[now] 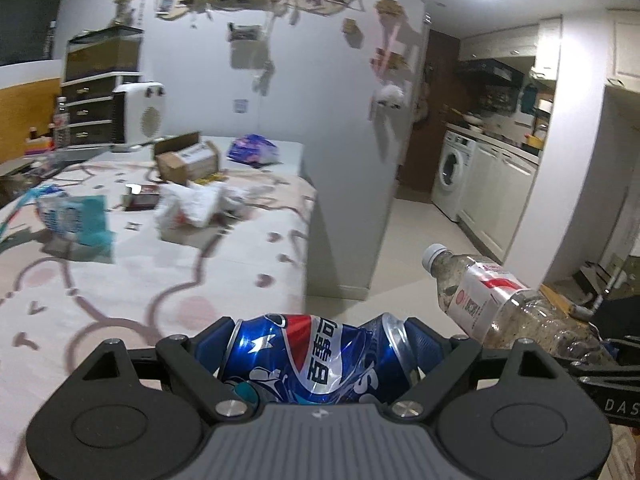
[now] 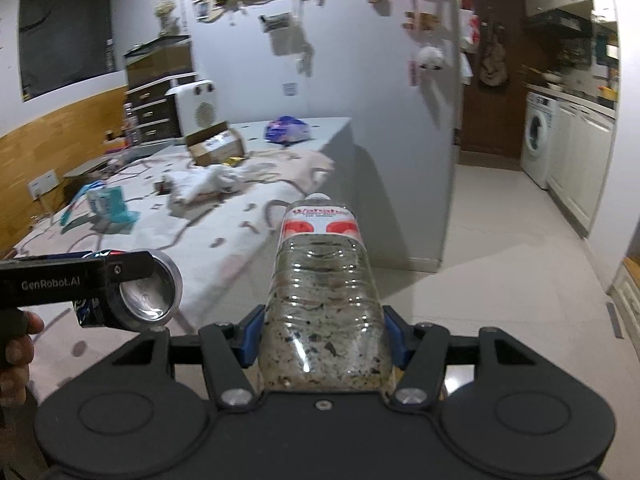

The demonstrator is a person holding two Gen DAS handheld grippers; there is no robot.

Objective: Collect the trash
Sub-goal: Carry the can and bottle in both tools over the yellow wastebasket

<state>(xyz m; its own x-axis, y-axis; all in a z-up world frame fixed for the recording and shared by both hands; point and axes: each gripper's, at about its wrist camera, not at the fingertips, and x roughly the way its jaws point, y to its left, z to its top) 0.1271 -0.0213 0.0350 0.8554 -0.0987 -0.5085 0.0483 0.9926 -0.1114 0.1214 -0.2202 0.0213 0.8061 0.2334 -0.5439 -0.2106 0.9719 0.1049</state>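
Left gripper: closed on a dented blue soda can, which lies crosswise between the blue pads, its rim toward the right pad.
Right gripper: clamped on a clear plastic bottle by its lower body; the capped neck points forward, away from the tool.
Bottle contents: dark and pale specks cling inside the lower half; what they are cannot be told.
Can seen from the right: its open silvery end faces the right camera, just left of the bottle; a hand grips the left tool at the frame edge.
Ahead and left of both tools: a bed with a patterned cover.
On the bed, left to right: a teal packet, a crumpled white bag, an open cardboard box farther back, a purple wrapper beyond it.
Box contents: hidden from here.
Behind the bed: dark drawers and a white heater.
Straight ahead: a grey wall corner just beside the bed's right edge.
Ahead and right: a pale tiled floor, a washing machine set among white cabinets.
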